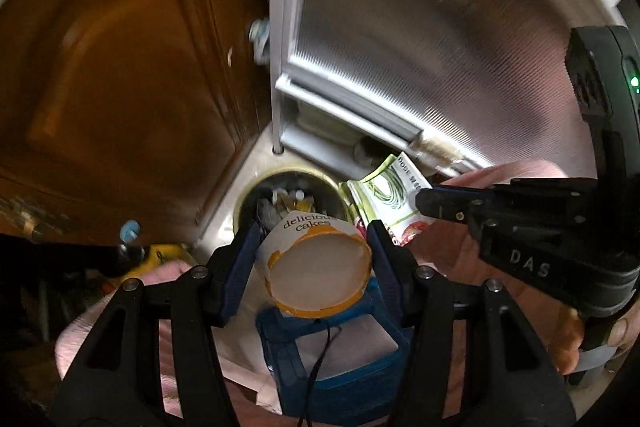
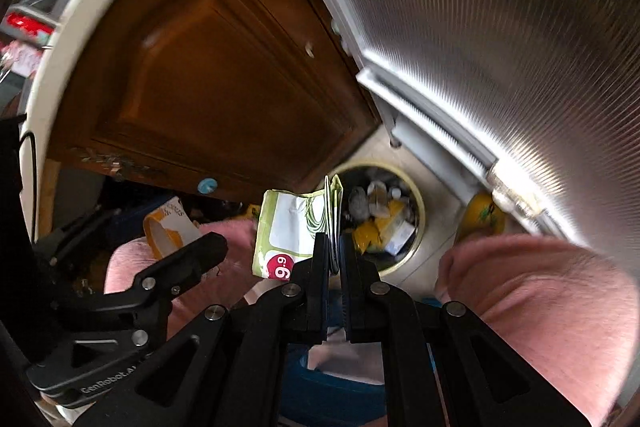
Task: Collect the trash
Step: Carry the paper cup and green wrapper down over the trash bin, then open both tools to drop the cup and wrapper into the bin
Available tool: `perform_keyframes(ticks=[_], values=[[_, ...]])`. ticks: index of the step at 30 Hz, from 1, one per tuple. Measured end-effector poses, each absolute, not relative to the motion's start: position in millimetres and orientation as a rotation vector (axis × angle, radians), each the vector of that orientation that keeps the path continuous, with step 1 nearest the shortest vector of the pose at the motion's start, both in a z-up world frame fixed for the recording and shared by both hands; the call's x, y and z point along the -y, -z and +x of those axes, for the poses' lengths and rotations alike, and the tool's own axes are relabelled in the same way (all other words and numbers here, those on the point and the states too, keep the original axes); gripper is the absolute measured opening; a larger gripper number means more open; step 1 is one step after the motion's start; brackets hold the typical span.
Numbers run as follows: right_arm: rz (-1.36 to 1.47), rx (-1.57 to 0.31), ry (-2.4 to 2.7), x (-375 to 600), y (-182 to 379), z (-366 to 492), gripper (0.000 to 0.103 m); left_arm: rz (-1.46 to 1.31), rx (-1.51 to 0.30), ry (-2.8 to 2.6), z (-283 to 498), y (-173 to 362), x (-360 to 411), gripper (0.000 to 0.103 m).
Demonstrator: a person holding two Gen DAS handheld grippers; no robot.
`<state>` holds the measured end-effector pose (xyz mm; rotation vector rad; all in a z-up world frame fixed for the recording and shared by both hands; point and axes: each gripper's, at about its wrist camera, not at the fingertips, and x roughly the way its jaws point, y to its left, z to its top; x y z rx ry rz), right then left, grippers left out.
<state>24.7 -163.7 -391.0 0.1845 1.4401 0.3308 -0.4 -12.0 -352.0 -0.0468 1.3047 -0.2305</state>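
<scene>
Floor corner with waste bin

The pale grey floor (image 1: 224, 227) (image 2: 436, 171) runs into a corner bounded by a brown wooden panelled door (image 1: 120, 75) (image 2: 208, 67) and a ribbed metal panel with an aluminium frame (image 1: 420, 27) (image 2: 500, 27). A round waste bin (image 1: 244, 195) (image 2: 418, 223) with a pale yellow-green rim stands on the floor in this corner, close to both surfaces. The bin holds mixed refuse: grey, white and yellow items, details blurred. A yellow object (image 2: 480, 217) sits on the floor beside the bin, at the base of the metal frame.

left gripper (image 1: 314, 247): black, blue-lined jaws, silver screws | right gripper (image 2: 334, 251): black, "DAS" marking | sleeves: apparently pink
</scene>
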Motion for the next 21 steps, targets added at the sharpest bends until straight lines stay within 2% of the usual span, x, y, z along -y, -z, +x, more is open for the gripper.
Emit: perform_keyframes(ticks=[6, 13, 15, 16, 17, 18, 21], values=[[0.207, -1.505, -0.284, 164.0, 444.1, 38.7, 0.006, -0.111, -1.398, 0.205, 16.6, 395.0, 2.2, 0.053], [0.222, -1.573, -0.292, 159.2, 486.9, 46.7, 0.007, -0.114, -1.442, 0.183, 29.7, 419.5, -0.1, 0.054], [0.225, -1.568, -0.296, 156.4, 490.2, 50.5, 0.013, -0.109, -1.451, 0.183, 36.7, 424.4, -1.1, 0.068], [0.223, -1.568, -0.293, 155.8, 490.7, 50.7, 0.016, -0.103, -1.449, 0.179, 36.7, 424.9, -1.0, 0.072], [0.224, -1.569, -0.29, 155.6, 492.0, 51.7, 0.025, -0.097, -1.446, 0.175, 38.1, 425.5, -1.0, 0.074], [0.228, -1.57, -0.284, 155.8, 493.2, 52.0, 0.03, -0.095, -1.443, 0.173, 38.8, 426.1, -1.5, 0.076], [0.259, -1.563, -0.279, 159.8, 493.7, 53.8, 0.032, -0.103, -1.444, 0.168, 40.8, 427.1, -4.2, 0.08]])
